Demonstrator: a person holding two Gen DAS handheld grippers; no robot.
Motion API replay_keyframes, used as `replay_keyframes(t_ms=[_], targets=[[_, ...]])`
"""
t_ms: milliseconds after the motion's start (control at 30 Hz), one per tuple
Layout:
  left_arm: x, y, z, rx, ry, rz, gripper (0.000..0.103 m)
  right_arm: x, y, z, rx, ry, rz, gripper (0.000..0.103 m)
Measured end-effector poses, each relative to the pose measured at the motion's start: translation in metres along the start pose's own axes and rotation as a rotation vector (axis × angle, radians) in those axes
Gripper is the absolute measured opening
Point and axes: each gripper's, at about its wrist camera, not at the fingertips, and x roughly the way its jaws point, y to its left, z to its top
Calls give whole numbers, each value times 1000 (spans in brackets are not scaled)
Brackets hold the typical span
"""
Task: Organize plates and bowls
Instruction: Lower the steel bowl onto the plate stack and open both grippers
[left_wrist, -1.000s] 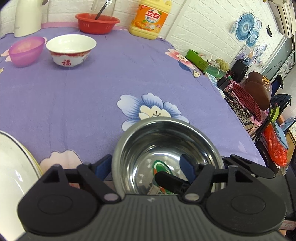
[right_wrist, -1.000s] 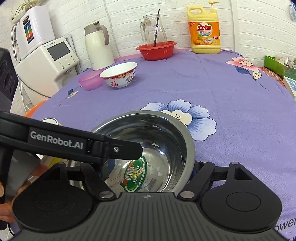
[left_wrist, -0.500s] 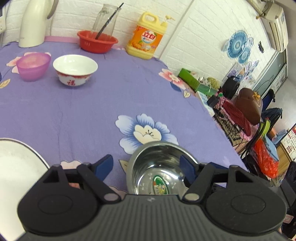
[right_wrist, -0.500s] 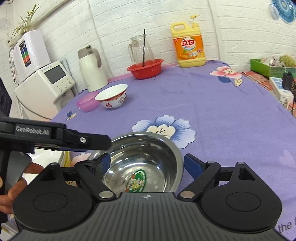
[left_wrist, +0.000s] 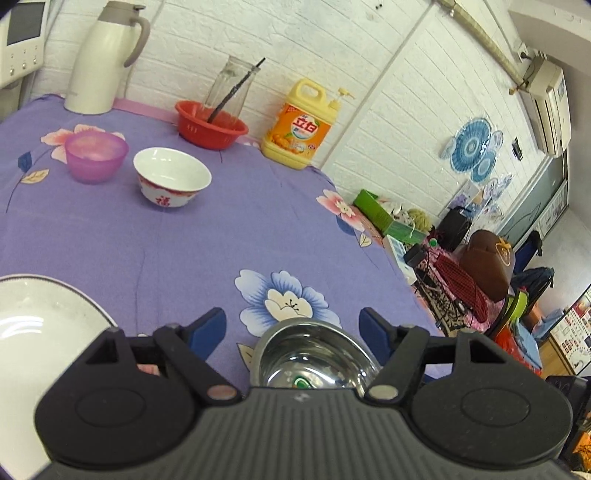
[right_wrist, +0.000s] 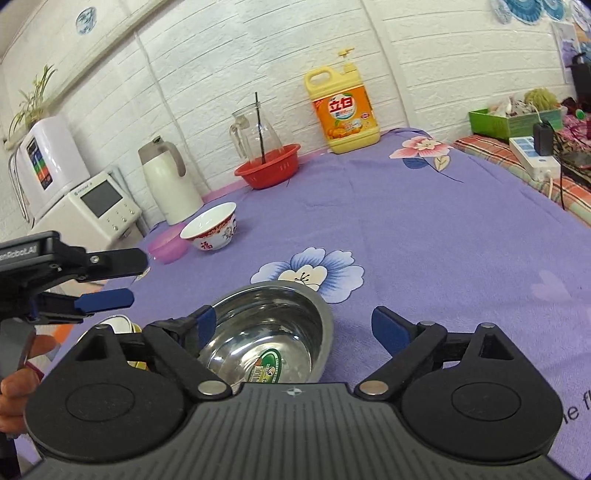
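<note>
I've got the steel bowl (right_wrist: 269, 332) sitting mouth-up on the purple floral tablecloth (right_wrist: 424, 229), right in front of my right gripper (right_wrist: 291, 328). Those tongs are spread wide and hold nothing; the bowl sits between them but off toward the left finger (right_wrist: 205, 325), whose blue pad overlaps its near-left rim in this view. I can't tell whether it touches. The right finger (right_wrist: 388, 328) is well clear of the rim. The bowl is round, so no long axis to call; a green sticker (right_wrist: 267, 365) lies inside on the bottom.

Over on the left wrist view, the left gripper (left_wrist: 291, 328) is wide open too, empty, with the steel bowl (left_wrist: 310, 362) low between its fingers, close to the camera body and partly hidden by it. Just to the left of those tongs lies a white plate (left_wrist: 33, 332) with a dark rim line, flat on the cloth.

From the right camera I see the left gripper (right_wrist: 122, 277) off to the left, its two fingers one above the other and apart, above the plate edge.

Well ahead of both tongs, a white bowl with red pattern (left_wrist: 171, 177) stands upright, and a pink plastic bowl (left_wrist: 96, 155) just beside it on the left. Farther back sit a red basket (left_wrist: 210, 125) holding a glass jug, a yellow detergent bottle (left_wrist: 303, 129), and a white thermos jug (left_wrist: 105, 59) by the wall.
</note>
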Motion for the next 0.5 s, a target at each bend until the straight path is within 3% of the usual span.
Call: replay_keyframes(t_ms=[500], targets=[[-15,15,-7,-100,-46,-2,72,-1,-20,-4,87,-7,-30,103]])
